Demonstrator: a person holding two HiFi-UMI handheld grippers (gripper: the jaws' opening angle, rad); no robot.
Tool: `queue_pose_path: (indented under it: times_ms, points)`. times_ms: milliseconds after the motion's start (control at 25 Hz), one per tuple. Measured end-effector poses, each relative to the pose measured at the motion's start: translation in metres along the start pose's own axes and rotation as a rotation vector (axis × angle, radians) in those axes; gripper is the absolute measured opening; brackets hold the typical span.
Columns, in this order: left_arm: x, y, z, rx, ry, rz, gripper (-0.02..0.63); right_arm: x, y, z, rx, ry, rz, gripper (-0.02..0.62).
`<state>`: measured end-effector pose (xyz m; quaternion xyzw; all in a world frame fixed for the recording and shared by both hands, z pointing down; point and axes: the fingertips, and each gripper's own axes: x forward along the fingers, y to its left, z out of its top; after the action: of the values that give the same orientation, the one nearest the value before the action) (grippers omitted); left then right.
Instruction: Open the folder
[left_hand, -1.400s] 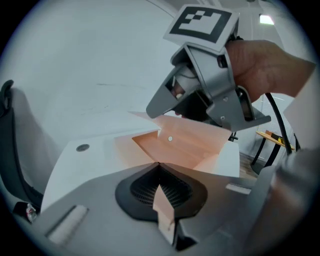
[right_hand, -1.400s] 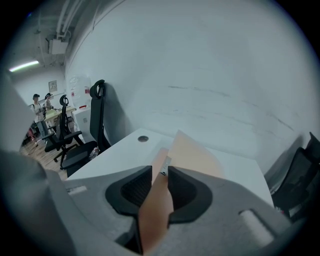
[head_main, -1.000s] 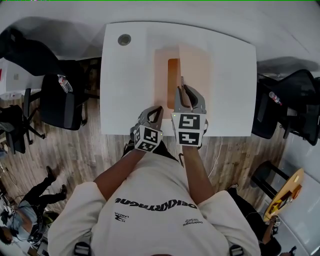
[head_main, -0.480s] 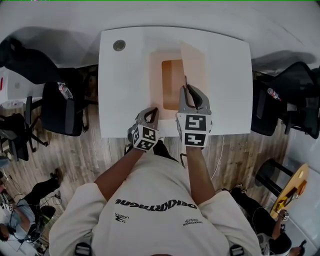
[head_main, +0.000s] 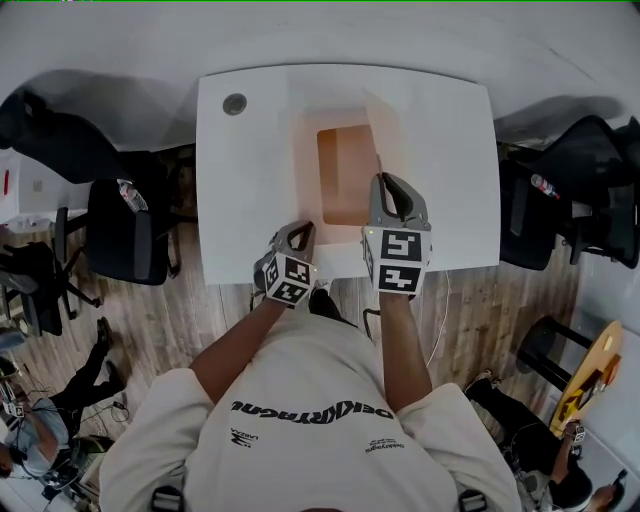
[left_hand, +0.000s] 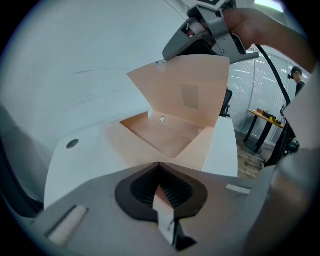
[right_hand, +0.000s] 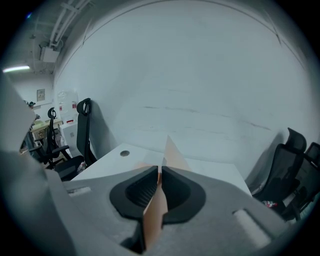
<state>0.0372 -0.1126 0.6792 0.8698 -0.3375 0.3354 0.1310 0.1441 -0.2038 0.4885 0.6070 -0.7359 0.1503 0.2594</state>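
Observation:
A pale orange folder (head_main: 345, 175) lies on the white table (head_main: 250, 180), and its darker inside shows. My right gripper (head_main: 385, 182) holds the folder's cover (left_hand: 185, 90) lifted nearly on edge; its jaws are closing, with the thin cover sheet (right_hand: 172, 152) pinched between the pads (right_hand: 160, 170). At the folder's near edge my left gripper (head_main: 300, 232) is shut on a thin flap of the lower sheet (left_hand: 159, 165). In the left gripper view the right gripper (left_hand: 167, 56) grips the cover's top corner.
A round cable hole (head_main: 235, 103) sits at the table's far left corner. Black office chairs stand to the left (head_main: 125, 225) and to the right (head_main: 560, 200) of the table. A yellow round table (head_main: 590, 385) is at the lower right, a person (head_main: 30, 440) at the lower left.
The right gripper has moved to the right and up with the cover, so the folder stands wider open and more of its inside shows. The left gripper has stayed at the near edge.

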Motion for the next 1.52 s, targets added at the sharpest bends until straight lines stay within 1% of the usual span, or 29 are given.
queue_pose_path:
  times_ms: [320,600,880,1080,1520]
  points:
    - [0.002,0.001,-0.001,-0.017,0.045,-0.031,-0.005,-0.01,-0.024,0.0,0.024,-0.011,-0.054,0.017]
    - [0.003,-0.001,0.0,-0.032,0.092,-0.061,-0.002,-0.02,-0.053,-0.002,0.05,-0.013,-0.1,0.012]
    - [0.004,0.002,0.0,-0.036,0.101,-0.076,-0.002,-0.022,-0.076,-0.009,0.056,-0.013,-0.138,0.009]
    - [0.004,0.0,0.0,-0.01,0.114,-0.091,-0.002,-0.023,-0.09,-0.014,0.064,-0.005,-0.16,0.009]
    - [0.006,0.0,-0.002,-0.027,0.137,-0.128,-0.002,-0.024,-0.102,-0.026,0.061,0.008,-0.193,0.008]
